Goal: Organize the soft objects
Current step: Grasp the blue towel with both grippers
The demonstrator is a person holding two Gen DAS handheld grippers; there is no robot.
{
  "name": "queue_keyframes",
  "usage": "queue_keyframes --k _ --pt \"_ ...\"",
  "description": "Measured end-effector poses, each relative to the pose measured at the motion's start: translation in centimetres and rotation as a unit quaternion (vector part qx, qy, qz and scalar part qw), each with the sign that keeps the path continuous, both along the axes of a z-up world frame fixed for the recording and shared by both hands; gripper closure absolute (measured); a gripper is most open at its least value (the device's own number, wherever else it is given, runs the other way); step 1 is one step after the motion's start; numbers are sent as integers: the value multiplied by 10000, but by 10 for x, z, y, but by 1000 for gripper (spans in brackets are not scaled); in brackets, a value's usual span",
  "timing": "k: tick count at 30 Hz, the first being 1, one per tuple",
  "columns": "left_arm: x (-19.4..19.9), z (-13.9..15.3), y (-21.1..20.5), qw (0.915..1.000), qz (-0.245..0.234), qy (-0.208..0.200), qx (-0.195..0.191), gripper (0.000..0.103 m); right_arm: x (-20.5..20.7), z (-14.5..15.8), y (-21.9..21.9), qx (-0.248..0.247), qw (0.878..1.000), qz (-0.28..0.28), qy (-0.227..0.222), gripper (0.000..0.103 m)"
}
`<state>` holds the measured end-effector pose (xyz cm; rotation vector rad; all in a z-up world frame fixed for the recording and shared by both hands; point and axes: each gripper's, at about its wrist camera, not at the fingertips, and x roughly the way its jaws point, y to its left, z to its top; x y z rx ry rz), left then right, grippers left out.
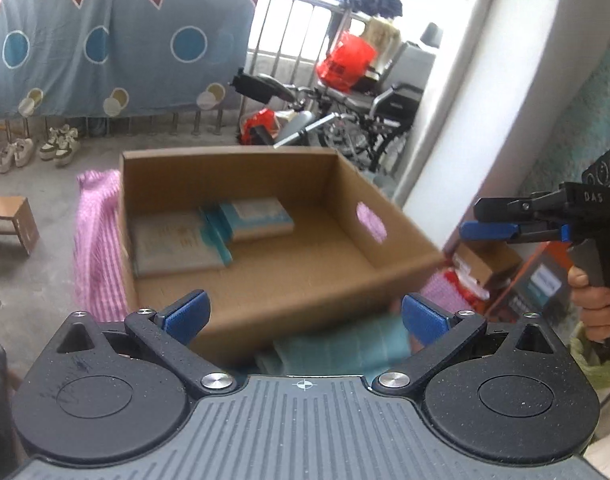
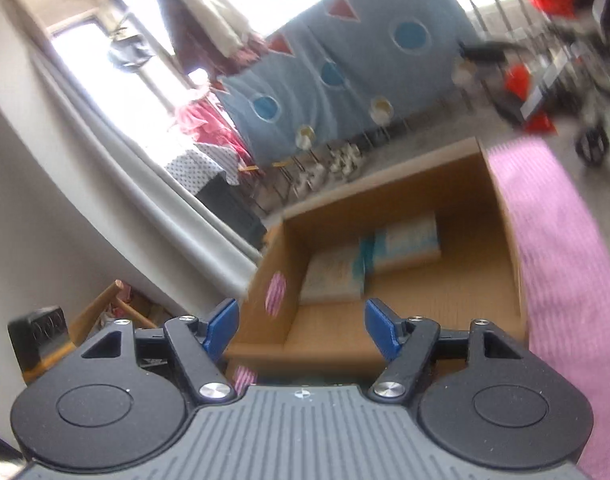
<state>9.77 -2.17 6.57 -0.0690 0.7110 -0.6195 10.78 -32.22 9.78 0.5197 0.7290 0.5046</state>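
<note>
Two black grippers: left gripper [image 1: 303,314], right gripper [image 2: 301,326]. Blue pads [image 1: 187,316], silver screws [image 1: 216,381], round black discs, grey ribbed body [image 1: 305,432] behind the pads.

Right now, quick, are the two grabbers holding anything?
Left gripper: jaws wide open, holding nothing.
Right gripper: jaws open, holding nothing.

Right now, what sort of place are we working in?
Probably a lived-in home, on an enclosed balcony or sunroom. A patterned bedsheet hangs drying along the window railing, pairs of sneakers sit on the concrete floor beneath it, and a folded wheelchair is stored in the corner.
</note>
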Motion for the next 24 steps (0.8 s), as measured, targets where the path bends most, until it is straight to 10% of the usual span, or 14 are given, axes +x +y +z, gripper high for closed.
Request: queue_keyframes --k 10,24 --pt "-25 -60 -80 9834 -1310 -500 1152 6 -34 -102 -3 991 9837 -677 1337 31" --pt "8 -91 -136 9517 -2003 -634 2238 50 -30 -128 -5 1498 9753 -785 1421 31"
